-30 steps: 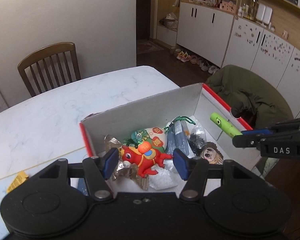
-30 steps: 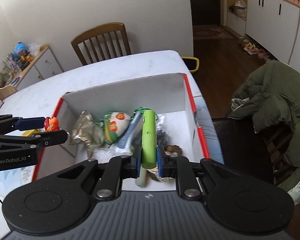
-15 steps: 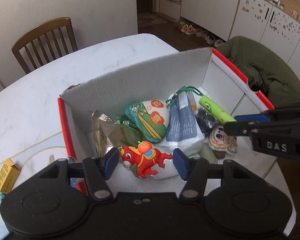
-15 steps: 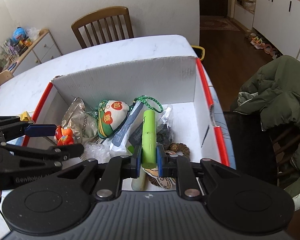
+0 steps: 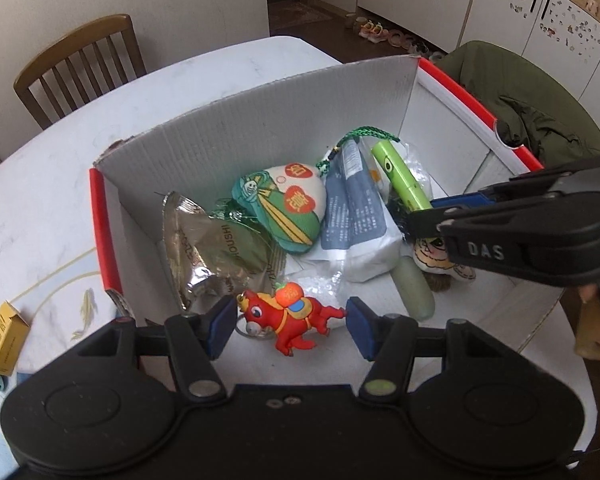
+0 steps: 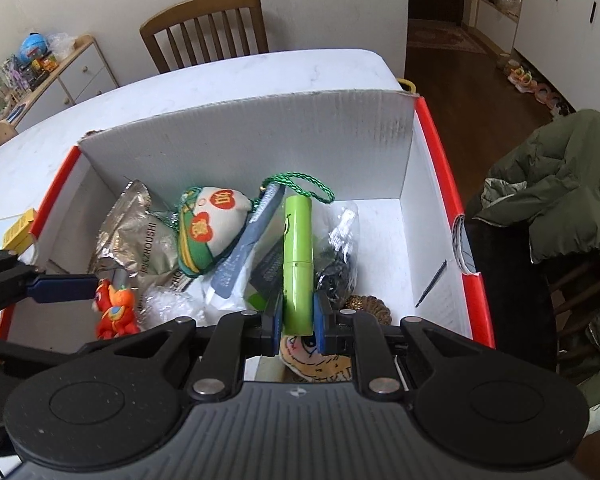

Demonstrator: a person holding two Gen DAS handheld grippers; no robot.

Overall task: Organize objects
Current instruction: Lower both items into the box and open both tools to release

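Task looks mostly done, judging by the full box. Nearest: left gripper (image 5: 291, 326) holds the red horse toy (image 5: 290, 317) between its pads just above the box floor, pads touching both ends, so clenched on it, not yet dropped. Right gripper (image 6: 297, 322) is clamped on the green tube (image 6: 298, 256), also inside. Farther in the cardboard box (image 6: 256, 136): foil snack bag (image 5: 214, 250), green-white plush pouch (image 5: 286, 206), blue-white packet (image 5: 354, 216). Left outside: yellow carton (image 5: 5, 338) on the table (image 5: 40, 200).

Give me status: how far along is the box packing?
Done: snack bag, plush pouch already lie in the box. In hand: left gripper holds the red horse toy, right gripper the green tube, both over it. Left: yellow carton outside.
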